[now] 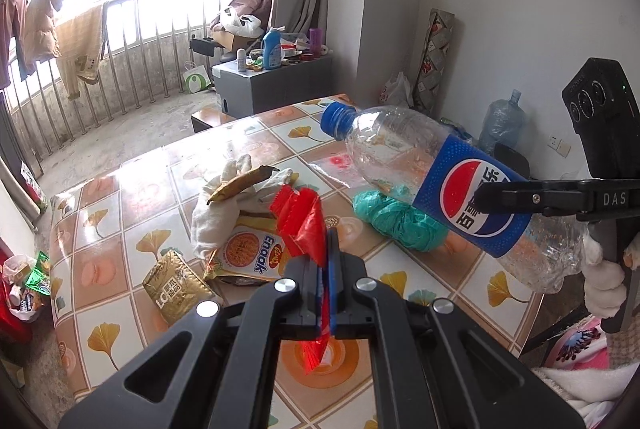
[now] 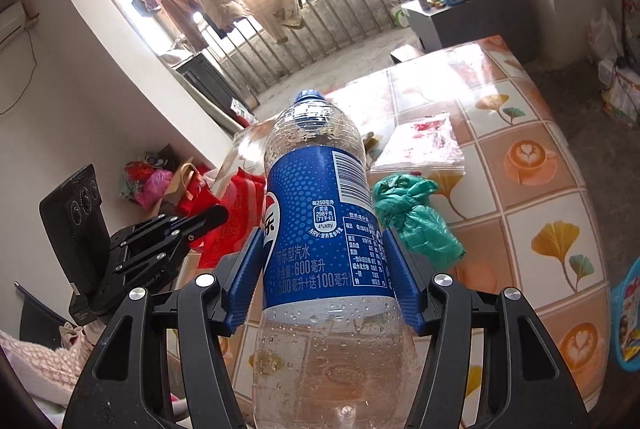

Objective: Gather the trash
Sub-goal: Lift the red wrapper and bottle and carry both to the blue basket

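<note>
A sunlit room with a barred balcony window fills the top of both views, clothes hanging along the rail. Below it stands a table [image 1: 120, 213] covered in an orange and white cloth printed with ginkgo leaves and coffee cups.

In the left wrist view, your left tool [image 1: 327, 249] sits at the bottom centre, its two fingers pressed together on a red plastic wrapper [image 1: 304, 221]. The wrapper sticks up above the fingertips and hangs out below them, lifted clear of the table.

Your right tool [image 2: 324, 269] fills the lower centre of the right wrist view. Its blue pads [image 2: 404, 281] are spread fairly wide and clamped on either side of a clear Pepsi bottle [image 2: 316, 213], gripping it at the blue label. The bottle points away from the camera, blue cap at the far end, and looks nearly empty, with droplets inside. In the left wrist view the same bottle hangs in the air at centre right, cap tilted toward upper left, above the table.

Still lying on the table: a crumpled green plastic bag [image 1: 396, 217] just under the bottle, a white cloth [image 1: 224, 201] with a browned banana peel [image 1: 240, 183] on it, a yellow snack packet [image 1: 250, 257] and a gold sachet [image 1: 174, 281] at centre left, and a clear plastic bag [image 2: 420, 145] farther back.
</note>
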### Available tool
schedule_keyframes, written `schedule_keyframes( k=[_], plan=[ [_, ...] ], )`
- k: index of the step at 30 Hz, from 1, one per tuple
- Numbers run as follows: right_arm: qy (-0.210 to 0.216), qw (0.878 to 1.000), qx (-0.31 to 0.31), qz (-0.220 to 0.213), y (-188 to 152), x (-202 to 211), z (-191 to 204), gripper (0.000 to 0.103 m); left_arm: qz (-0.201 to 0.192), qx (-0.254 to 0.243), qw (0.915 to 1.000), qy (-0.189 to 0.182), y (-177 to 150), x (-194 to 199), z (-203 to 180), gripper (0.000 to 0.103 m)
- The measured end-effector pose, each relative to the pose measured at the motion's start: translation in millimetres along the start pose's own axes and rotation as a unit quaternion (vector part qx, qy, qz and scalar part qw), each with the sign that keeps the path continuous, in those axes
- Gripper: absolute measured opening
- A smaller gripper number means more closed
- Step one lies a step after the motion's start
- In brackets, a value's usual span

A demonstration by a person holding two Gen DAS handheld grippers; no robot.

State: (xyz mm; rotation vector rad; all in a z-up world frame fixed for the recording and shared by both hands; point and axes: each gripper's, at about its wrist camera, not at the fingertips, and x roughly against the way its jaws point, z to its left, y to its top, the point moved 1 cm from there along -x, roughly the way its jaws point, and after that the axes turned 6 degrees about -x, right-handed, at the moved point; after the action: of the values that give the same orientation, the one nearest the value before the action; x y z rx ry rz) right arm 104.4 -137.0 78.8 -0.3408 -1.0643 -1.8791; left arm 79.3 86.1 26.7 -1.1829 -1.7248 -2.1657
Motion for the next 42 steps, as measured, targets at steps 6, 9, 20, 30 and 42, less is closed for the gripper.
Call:
schedule_keyframes(
  k=[6,9,20,30,42],
  plan=[
    [-0.008,0.999,-0.012,-0.053,5.6,33.6,-15.4,0.056,-0.032,-0.017,0.9992,-0.019,30.0,8.1,-18.6,0.002],
    [-0.018,0.996,-0.022,-0.081,8.2,53.1,-25.1,0.056,-0.051,-0.033,0.9974,-0.038,49.4,7.7,-36.7,0.002],
    [-0.080,0.974,-0.099,-0.189,-8.3,142.0,-94.1,0.056,-0.067,-0.119,0.9765,-0.167,129.7,-33.7,-154.7,0.002],
    [-0.176,0.901,-0.293,-0.268,-56.8,209.4,-218.0,0.057,-0.007,-0.221,0.9319,-0.288,170.0,-114.5,-318.6,0.002],
    [-0.173,0.812,-0.499,-0.249,-127.4,190.4,-388.5,0.075,0.184,-0.214,0.8890,-0.361,160.4,-285.4,-479.5,0.034]
  ],
)
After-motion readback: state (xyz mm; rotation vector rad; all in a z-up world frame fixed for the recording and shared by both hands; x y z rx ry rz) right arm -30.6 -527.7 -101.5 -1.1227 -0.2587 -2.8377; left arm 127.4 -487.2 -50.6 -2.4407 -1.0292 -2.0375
